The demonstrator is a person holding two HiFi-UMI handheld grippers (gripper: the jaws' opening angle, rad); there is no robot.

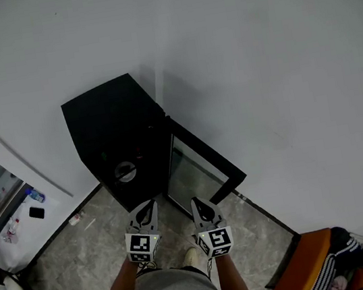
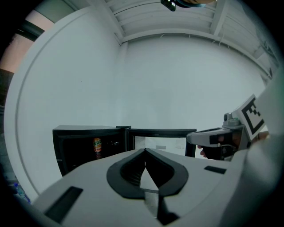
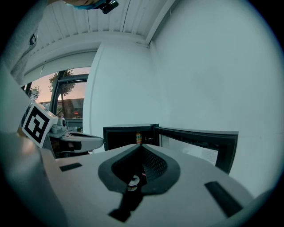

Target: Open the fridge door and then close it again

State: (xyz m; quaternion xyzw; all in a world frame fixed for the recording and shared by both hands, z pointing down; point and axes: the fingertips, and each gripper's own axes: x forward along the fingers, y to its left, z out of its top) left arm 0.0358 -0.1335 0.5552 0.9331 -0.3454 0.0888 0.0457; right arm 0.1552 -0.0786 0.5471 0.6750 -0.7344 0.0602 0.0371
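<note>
White walls (image 1: 268,45) meet in a corner above a grey marbled floor (image 1: 76,256), and I stand facing that corner; my left tool (image 1: 151,204) is clenched on nothing, its jaws pressed together; my right tool (image 1: 195,202), just beside it, is clenched and empty likewise; both point a little downward toward the fridge (image 1: 112,128) and neither touches it; the fridge is a small black cabinet standing on the floor in the corner, just ahead of both tools; its door (image 1: 204,161) stands swung wide open to the right, hinged at the cabinet's right front edge, with its glass pane close along the right-hand wall; inside the dark cabinet a drink (image 2: 97,144) with an orange label stands upright.
</note>
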